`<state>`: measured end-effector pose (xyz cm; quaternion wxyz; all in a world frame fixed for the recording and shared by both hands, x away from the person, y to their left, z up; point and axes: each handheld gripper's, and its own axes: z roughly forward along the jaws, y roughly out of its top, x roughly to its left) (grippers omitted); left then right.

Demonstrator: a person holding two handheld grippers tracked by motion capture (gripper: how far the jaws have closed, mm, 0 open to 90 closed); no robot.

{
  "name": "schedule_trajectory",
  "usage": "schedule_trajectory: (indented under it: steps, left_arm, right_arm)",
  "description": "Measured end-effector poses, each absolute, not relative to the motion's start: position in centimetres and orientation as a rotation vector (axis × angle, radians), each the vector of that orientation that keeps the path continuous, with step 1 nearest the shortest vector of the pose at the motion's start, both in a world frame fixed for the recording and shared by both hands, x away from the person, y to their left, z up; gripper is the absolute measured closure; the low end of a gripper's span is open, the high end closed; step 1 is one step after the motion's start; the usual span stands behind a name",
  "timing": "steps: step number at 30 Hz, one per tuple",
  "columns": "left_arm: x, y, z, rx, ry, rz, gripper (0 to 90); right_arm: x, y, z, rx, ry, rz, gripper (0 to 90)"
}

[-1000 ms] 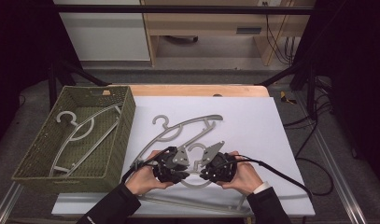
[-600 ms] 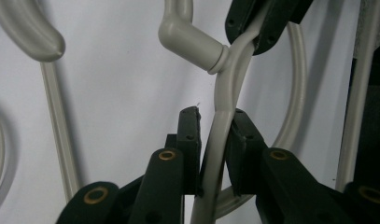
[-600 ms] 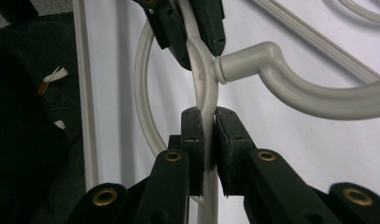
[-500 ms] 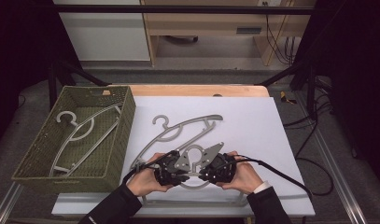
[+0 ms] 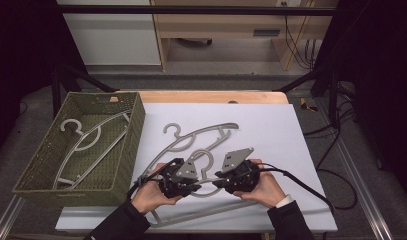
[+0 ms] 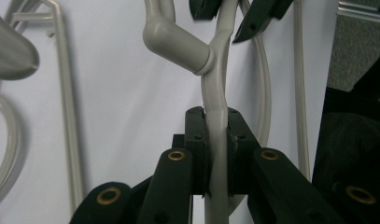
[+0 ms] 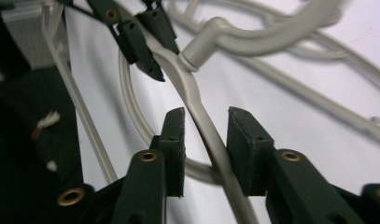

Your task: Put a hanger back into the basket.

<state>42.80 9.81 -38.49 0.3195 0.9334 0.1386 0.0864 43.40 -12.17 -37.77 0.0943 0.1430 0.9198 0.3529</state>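
A grey plastic hanger (image 5: 193,216) lies at the near edge of the white table top (image 5: 276,135), its hook (image 5: 204,154) pointing away from me. My left gripper (image 5: 197,185) is shut on the hanger's upper arm (image 6: 216,93) just below the neck; in the left gripper view (image 6: 216,128) both pads press the rod. My right gripper (image 5: 216,183) faces it from the right. It stands open around the same arm (image 7: 197,105) in the right gripper view (image 7: 206,123), with a gap on each side. The left gripper's jaws (image 7: 141,39) show beyond it.
A second grey hanger (image 5: 201,133) lies flat just behind the held one. A green woven basket (image 5: 136,125) stands at the table's left with another hanger (image 5: 91,142) inside. Cables trail off to the right (image 5: 301,182).
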Motion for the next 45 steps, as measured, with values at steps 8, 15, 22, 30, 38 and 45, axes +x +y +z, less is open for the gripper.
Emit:
schedule_trajectory:
  steps: [8, 15, 22, 30, 38, 45]
  left_arm:
    - [43.3, 11.1, -38.2, 2.41, 0.501, 0.275, 82.0]
    - [43.3, 12.1, -37.2, 2.34, 0.582, 0.304, 82.0]
    - [43.4, 13.1, -35.8, 2.289, 0.635, 0.359, 82.0]
    - [43.2, 14.7, -33.7, 2.232, 0.669, 0.401, 81.9]
    - [43.2, 16.4, -30.8, 2.176, 0.681, 0.439, 81.9]
    - [43.9, 18.1, -28.7, 2.155, 0.704, 0.481, 81.9]
  right_arm:
    - [43.5, -14.9, -36.9, 0.619, 2.51, 1.225, 51.0]
    - [42.9, -18.2, -37.0, 0.801, 2.345, 1.348, 33.9]
    - [42.2, -20.4, -37.6, 0.894, 2.232, 1.388, 22.0]
    - [41.4, -22.3, -38.6, 1.026, 2.154, 1.37, 6.8]
    - [41.2, -23.0, -39.3, 1.087, 2.115, 1.373, 4.0]
    - [41.4, -23.2, -39.9, 1.116, 2.114, 1.363, 4.0]
